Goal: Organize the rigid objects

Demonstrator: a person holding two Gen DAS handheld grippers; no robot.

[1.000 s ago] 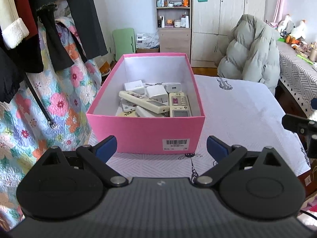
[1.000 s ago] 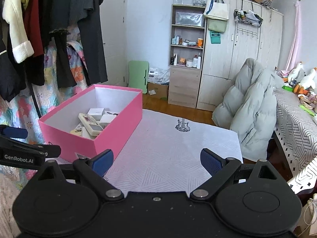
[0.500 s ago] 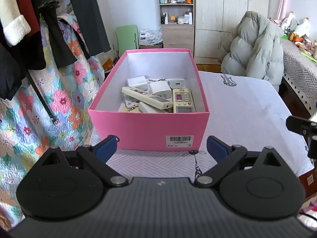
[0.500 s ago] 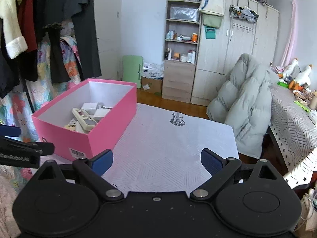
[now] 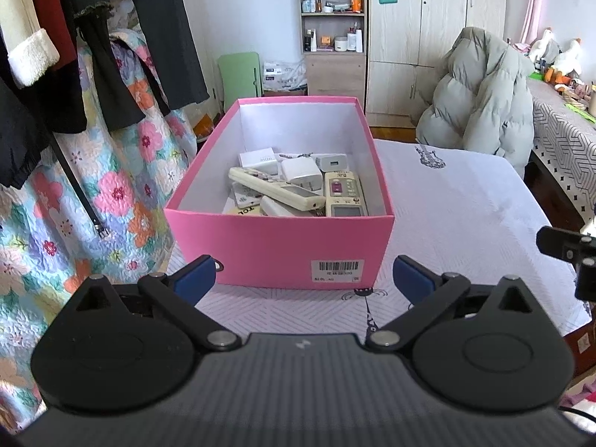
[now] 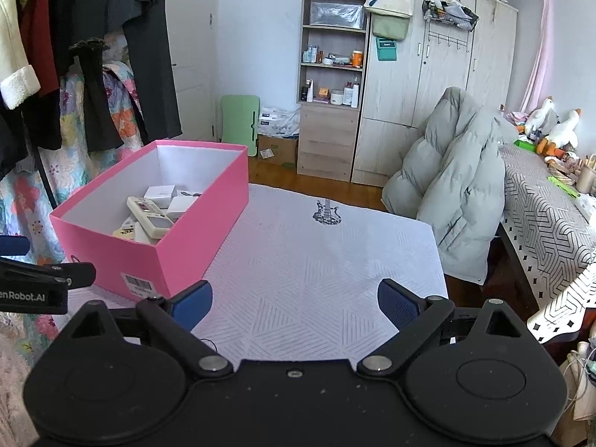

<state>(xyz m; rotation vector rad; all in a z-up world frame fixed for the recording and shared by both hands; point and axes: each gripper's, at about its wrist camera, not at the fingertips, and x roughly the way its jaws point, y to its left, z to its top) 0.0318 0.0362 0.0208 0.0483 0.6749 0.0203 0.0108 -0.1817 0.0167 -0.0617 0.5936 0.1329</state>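
A pink box (image 5: 279, 249) stands on the white table cloth (image 5: 465, 201); it also shows at the left in the right wrist view (image 6: 149, 260). Inside lie several white remote controls (image 5: 275, 188) and white chargers (image 5: 301, 173). My left gripper (image 5: 303, 277) is open and empty, just short of the box's near wall. My right gripper (image 6: 294, 303) is open and empty over the bare cloth (image 6: 316, 260), right of the box. Its tip shows at the right edge of the left wrist view (image 5: 566, 249).
Hanging clothes and a floral quilt (image 5: 74, 186) crowd the left side of the table. A chair with a grey puffer jacket (image 6: 454, 186) stands at the far right corner. A second table with a patterned cloth (image 6: 547, 216) is on the right. A shelf and wardrobe (image 6: 372, 93) line the back wall.
Both grippers have risen and drawn back a little from the box, so I see deeper into it. Both stay open and empty. The box and its contents have not moved.
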